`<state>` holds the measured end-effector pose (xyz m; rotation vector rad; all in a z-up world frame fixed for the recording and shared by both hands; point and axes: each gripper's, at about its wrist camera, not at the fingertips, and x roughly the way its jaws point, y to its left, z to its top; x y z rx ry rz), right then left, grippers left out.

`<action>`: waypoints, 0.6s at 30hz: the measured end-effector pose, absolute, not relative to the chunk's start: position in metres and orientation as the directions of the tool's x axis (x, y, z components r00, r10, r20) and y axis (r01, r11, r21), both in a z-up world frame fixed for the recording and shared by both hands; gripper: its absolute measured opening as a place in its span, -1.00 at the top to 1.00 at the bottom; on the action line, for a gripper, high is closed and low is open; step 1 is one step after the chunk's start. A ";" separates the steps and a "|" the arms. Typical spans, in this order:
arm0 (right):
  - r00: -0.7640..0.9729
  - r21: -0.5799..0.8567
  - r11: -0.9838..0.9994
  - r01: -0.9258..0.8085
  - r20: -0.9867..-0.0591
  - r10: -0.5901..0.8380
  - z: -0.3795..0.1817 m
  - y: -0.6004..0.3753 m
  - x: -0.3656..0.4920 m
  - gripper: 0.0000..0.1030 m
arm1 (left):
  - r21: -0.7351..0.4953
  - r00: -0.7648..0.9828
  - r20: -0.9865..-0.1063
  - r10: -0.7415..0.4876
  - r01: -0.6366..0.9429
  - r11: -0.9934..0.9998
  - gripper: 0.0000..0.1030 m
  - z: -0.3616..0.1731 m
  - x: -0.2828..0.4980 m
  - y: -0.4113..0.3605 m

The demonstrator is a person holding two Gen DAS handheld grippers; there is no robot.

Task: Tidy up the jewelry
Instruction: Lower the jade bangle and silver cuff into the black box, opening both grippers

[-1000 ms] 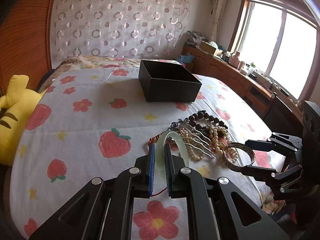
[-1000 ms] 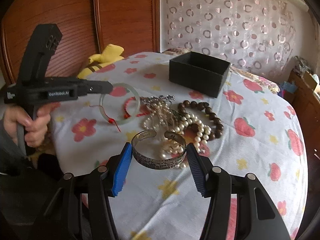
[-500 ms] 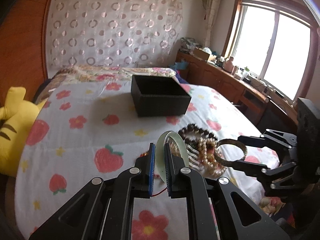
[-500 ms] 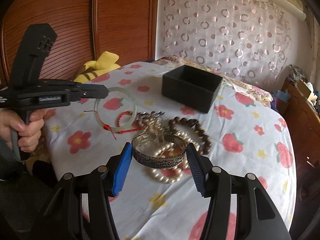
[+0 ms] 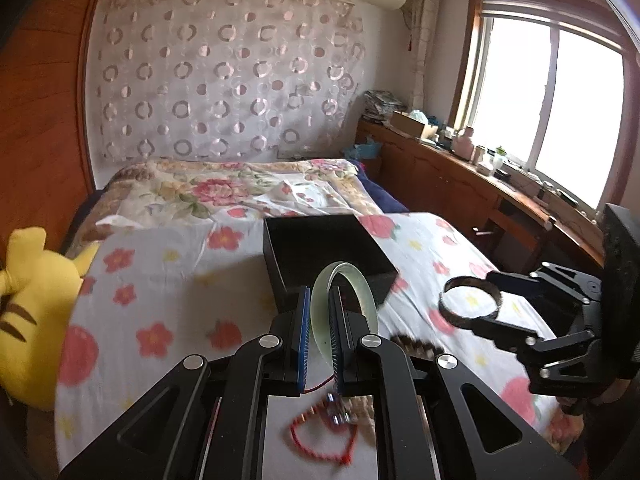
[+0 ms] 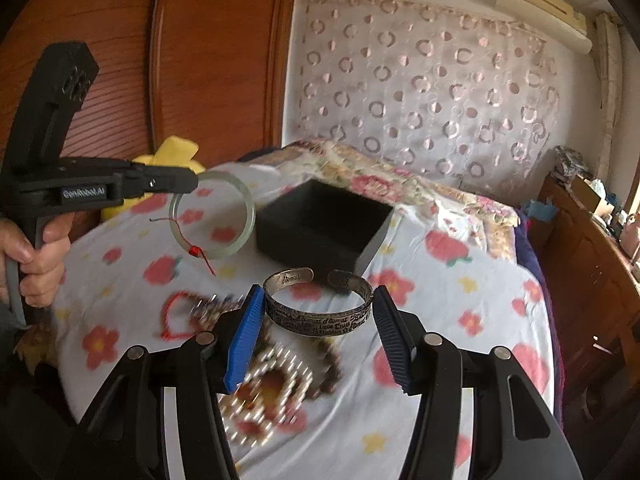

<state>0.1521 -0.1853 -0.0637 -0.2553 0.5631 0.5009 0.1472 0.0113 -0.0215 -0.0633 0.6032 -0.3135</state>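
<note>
A: In the left wrist view, what is the left gripper (image 5: 319, 334) doing?

B: Its jaws are pinching the pale green bangle (image 5: 343, 302) across the band, so the ring stands on edge and juts forward, clear of the bed (image 5: 152, 280). Just beyond it sits the open black box (image 5: 326, 256), towards the far end of the strawberry sheet. Holding the bangle by one side leaves most of the hoop free to drop in, it seems.

A: And the other tool there?

B: The right gripper (image 5: 472, 304) comes in from the bed's right edge with the dark metal cuff (image 5: 470, 306) held flat between its jaws, near the box's right corner.

A: What about the right wrist view?

B: The right gripper (image 6: 318, 318) has its jaws wide but pressed against the two sides of the engraved cuff (image 6: 320, 308), the gap of the cuff facing the box (image 6: 324, 226). The wide grip suits the cuff's breadth. To the left, the left gripper (image 6: 188, 182) holds the bangle (image 6: 212, 214) aloft, just beside the box, a red thread (image 6: 198, 254) dangling from it.

A: What is left on the bed?

B: A blurred heap of beads and pearls (image 6: 268, 384) and a red cord bracelet (image 6: 178, 316) near the bed's near edge, below the jaws.
</note>
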 end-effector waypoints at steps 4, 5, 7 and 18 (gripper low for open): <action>0.742 -0.086 0.856 -0.509 -0.549 0.386 -0.054 -0.186 0.173 -0.13 | -0.142 0.779 -0.557 -0.287 0.252 0.957 0.84 -0.017 0.177 0.012; 0.743 -0.086 0.858 -0.507 -0.548 0.384 -0.053 -0.185 0.177 -0.13 | -0.138 0.780 -0.559 -0.282 0.249 0.959 0.84 -0.017 0.184 0.011; 0.746 -0.088 0.861 -0.500 -0.549 0.377 -0.051 -0.183 0.186 -0.13 | -0.132 0.779 -0.565 -0.273 0.241 0.962 0.84 -0.016 0.197 0.007; 0.735 -0.084 0.873 -0.480 -0.582 0.348 -0.064 -0.173 0.230 -0.13 | -0.100 0.742 -0.636 -0.213 0.195 0.976 0.84 -0.043 0.254 -0.011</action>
